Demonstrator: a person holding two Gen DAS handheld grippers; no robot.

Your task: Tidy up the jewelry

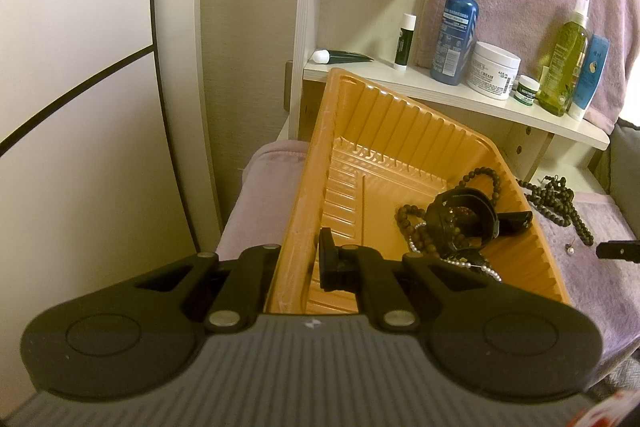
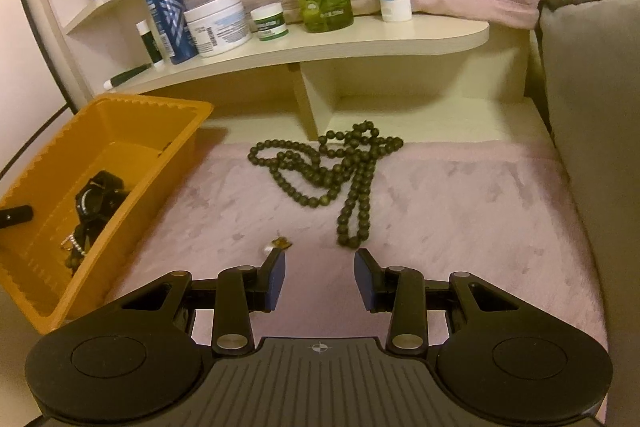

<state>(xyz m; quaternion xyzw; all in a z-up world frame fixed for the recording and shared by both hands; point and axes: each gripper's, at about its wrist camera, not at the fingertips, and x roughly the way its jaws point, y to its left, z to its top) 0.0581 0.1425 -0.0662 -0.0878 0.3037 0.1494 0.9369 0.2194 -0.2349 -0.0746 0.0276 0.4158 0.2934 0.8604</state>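
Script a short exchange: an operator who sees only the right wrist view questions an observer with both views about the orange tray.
Operator: Is anything holding the orange tray?
Observer: Yes. The left gripper is shut on its side wall, with one finger inside the tray.
Operator: I can make out a black watch in there. What is the pale thing beside it?
Observer: A white pearl strand, lying on the side of the watch nearer the left gripper.
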